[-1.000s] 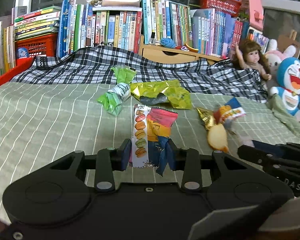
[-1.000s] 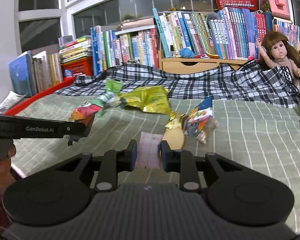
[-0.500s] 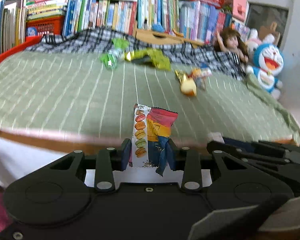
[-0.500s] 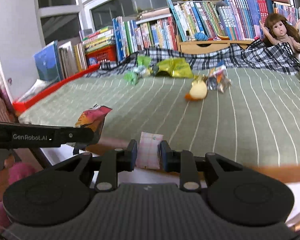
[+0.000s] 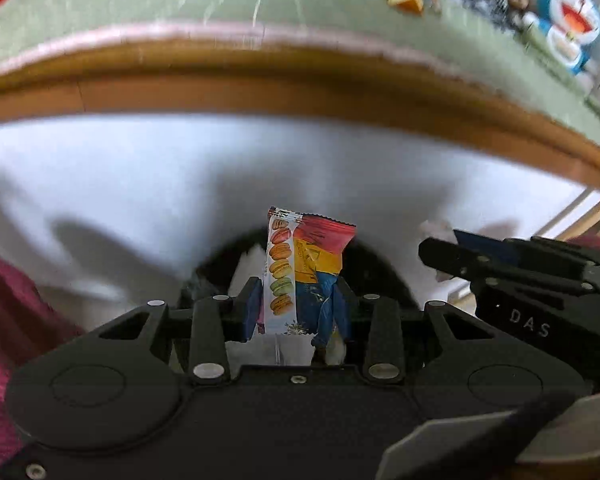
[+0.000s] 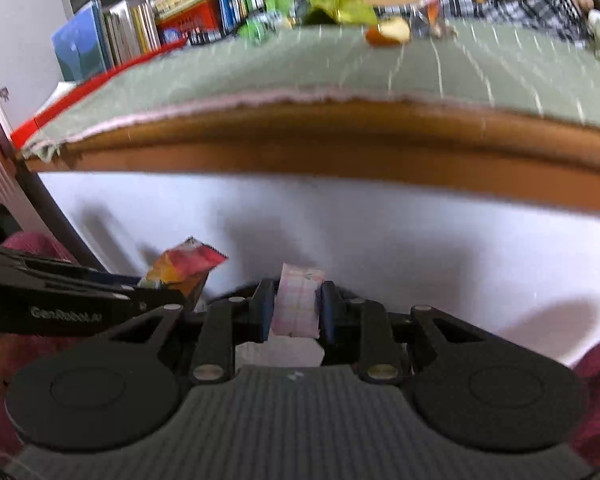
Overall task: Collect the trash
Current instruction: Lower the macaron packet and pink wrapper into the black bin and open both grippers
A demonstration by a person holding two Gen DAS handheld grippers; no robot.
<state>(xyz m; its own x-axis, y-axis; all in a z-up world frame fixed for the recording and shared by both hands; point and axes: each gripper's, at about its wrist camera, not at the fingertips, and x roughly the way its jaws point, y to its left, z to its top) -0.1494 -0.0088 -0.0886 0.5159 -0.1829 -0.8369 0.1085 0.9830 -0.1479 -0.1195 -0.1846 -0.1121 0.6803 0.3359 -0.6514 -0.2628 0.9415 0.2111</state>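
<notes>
My left gripper (image 5: 296, 306) is gripping a macaron wrapper (image 5: 300, 268). My right gripper (image 6: 294, 310) is clamping a pink packet (image 6: 296, 300), the bed (image 6: 340, 76) lying at twelve o'clock.

Both grippers are matte black plastic. The left gripper (image 5: 298, 308) has a smooth housing with two round raised discs, two linkage arms on silver rivets, and dark blue pads (image 5: 252, 308) on its fingers. A small screw sits at the middle of the housing's front edge, another at the lower left corner. In the right wrist view its side reads "GenRobot.ai" in pale letters. The right gripper (image 6: 294, 308) has the same build, but its middle panel is grey and ribbed. In the left wrist view its side bears "DAS". A magenta sleeve (image 5: 8, 320) shows at the frame edges.
</notes>
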